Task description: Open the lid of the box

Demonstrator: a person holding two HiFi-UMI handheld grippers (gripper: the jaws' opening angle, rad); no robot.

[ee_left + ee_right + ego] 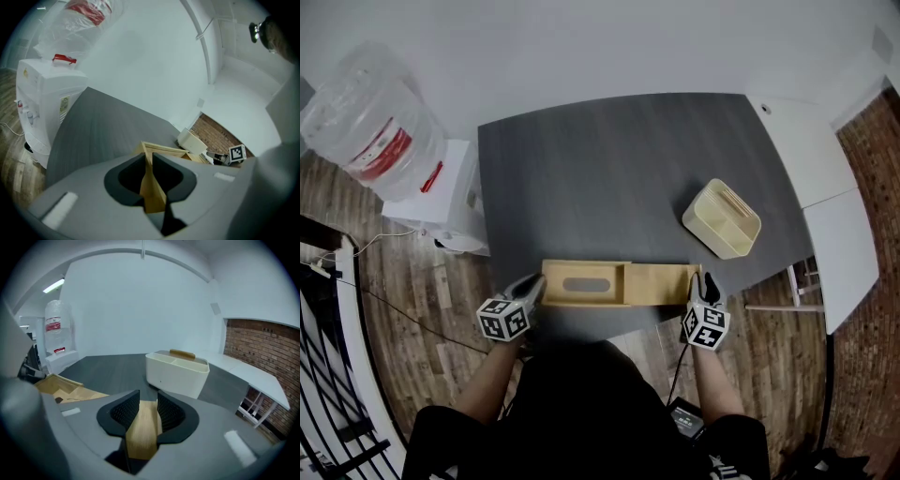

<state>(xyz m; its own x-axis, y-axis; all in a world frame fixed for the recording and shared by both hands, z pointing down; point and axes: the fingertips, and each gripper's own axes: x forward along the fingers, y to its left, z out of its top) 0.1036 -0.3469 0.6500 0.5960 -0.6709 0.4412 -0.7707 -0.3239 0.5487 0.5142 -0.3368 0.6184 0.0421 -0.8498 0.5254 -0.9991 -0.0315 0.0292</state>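
Observation:
A long wooden box (661, 284) lies near the front edge of the dark table (619, 159). Its slotted lid (586, 284) covers the left part, and the right part shows the open inside (56, 387). My left gripper (534, 284) is at the left end, shut on a thin wooden edge (151, 185) that stands between its pads. At the right end, my right gripper (705, 279) is open. A flat piece of the wood (143, 427) lies between its spread jaws.
A cream caddy (722, 217) with a wooden handle (182, 354) stands on the table behind the right gripper. A water dispenser (389, 150) stands left of the table on the wood floor. White tables (811, 155) adjoin at the right.

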